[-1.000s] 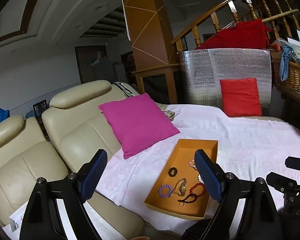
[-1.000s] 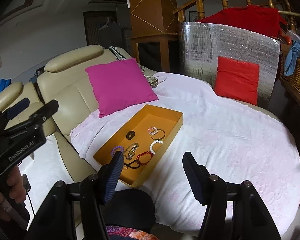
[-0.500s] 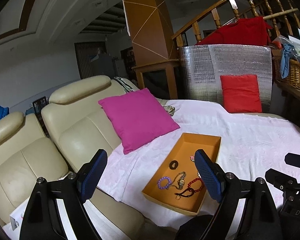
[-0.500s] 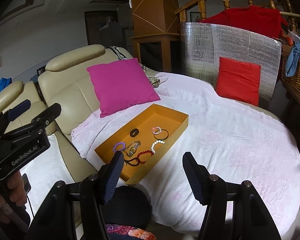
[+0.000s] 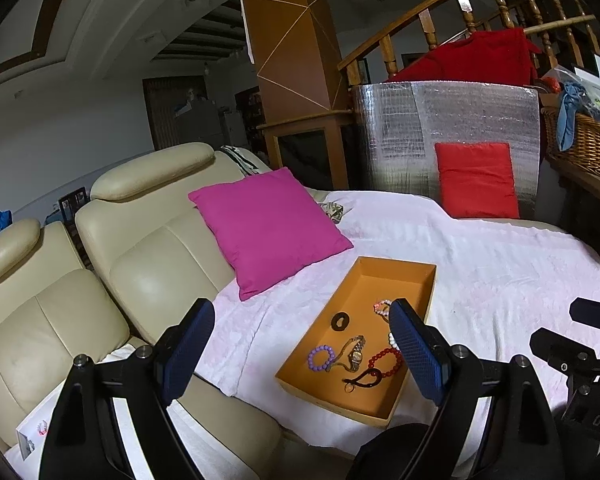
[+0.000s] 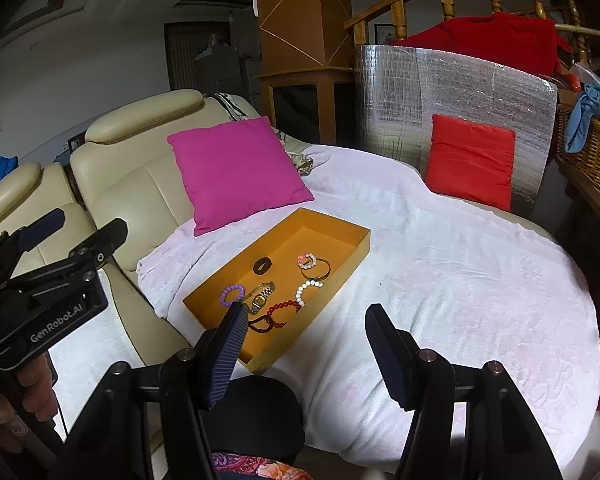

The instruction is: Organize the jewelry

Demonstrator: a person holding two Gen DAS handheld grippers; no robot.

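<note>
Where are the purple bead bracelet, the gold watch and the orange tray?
purple bead bracelet (image 6: 232, 294): right wrist view, on its beads.
gold watch (image 6: 259, 300): right wrist view, on its dial.
orange tray (image 6: 332, 280): right wrist view, on its long right wall.

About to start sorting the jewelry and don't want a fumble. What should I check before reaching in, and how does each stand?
1. Left gripper open and empty: ok.
2. Right gripper open and empty: ok.
3. Orange tray lying flat on the white blanket: ok.
4. Pieces lying apart from each other: not ok; the watch, red bead bracelet and dark loop touch or overlap.
5. Purple bracelet free of the others: cannot tell.
</note>
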